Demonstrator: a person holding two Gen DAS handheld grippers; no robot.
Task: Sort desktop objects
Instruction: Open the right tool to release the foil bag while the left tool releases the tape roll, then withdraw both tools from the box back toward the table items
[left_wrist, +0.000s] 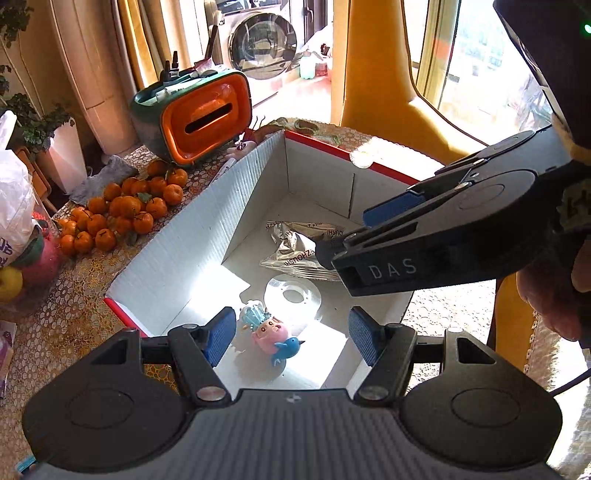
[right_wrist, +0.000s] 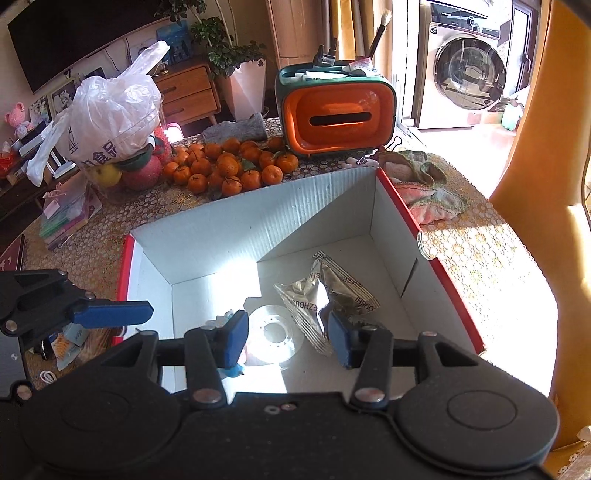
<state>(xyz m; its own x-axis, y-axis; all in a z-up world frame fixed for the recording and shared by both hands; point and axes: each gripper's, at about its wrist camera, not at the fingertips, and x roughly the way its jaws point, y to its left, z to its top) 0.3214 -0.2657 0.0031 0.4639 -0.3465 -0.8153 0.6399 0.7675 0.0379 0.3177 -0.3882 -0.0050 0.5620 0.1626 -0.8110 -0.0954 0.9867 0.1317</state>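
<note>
A white cardboard box (left_wrist: 184, 229) with red outer sides stands on the lace-covered table. Inside it lie crumpled silver snack packets (left_wrist: 299, 247), a clear tape roll (left_wrist: 293, 295) and a small pink and blue toy (left_wrist: 273, 336). My left gripper (left_wrist: 291, 339) hovers open above the toy at the box's near end, holding nothing. My right gripper (left_wrist: 351, 230) reaches in from the right, over the packets. In the right wrist view it (right_wrist: 288, 339) is open above the tape roll (right_wrist: 273, 336) and packets (right_wrist: 325, 295); the toy (right_wrist: 234, 371) is mostly hidden. A left finger (right_wrist: 110, 314) shows at the box's (right_wrist: 221, 236) left rim.
A heap of tangerines (left_wrist: 125, 210) and an orange and green organiser (left_wrist: 199, 118) sit beyond the box. A plastic bag over fruit (right_wrist: 110, 118) stands far left, and a crumpled cloth (right_wrist: 424, 184) lies at the far right. A yellow chair (left_wrist: 380, 74) stands behind the table.
</note>
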